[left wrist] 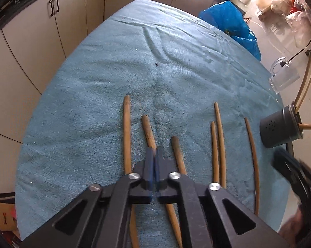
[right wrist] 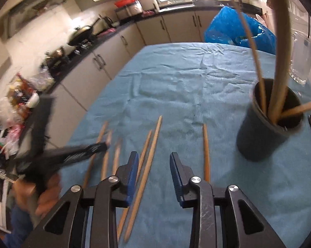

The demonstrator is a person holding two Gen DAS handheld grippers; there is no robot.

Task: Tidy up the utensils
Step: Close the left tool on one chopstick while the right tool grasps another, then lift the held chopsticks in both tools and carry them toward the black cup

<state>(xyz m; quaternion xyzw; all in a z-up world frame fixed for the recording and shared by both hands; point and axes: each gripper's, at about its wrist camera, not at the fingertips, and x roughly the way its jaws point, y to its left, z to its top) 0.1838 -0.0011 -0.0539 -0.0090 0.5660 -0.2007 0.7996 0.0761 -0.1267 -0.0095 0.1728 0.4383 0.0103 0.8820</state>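
Your left gripper (left wrist: 154,150) fills the foreground of its own view, blue pads pressed together at the tips over the middle one of three thick wooden sticks (left wrist: 148,133) on the teal cloth (left wrist: 105,78). Whether that stick is pinched between the pads or merely lies beneath them cannot be told.

Your right gripper (right wrist: 154,157) hangs with its jaws apart and nothing between them. Two thin chopsticks (right wrist: 150,150) run up past its left pad, a single chopstick (right wrist: 206,150) lies just outside its right one.

Every loose stick lies lengthwise, pointing away from you along the line of the fingers, so either pair of pads closes across a shaft, not along it.

The dark utensil holder (right wrist: 260,132), already bearing several sticks, stands at the table's right edge, ahead and to the right of your right jaws. That hand is the nearer to it; the left must carry across the whole row.
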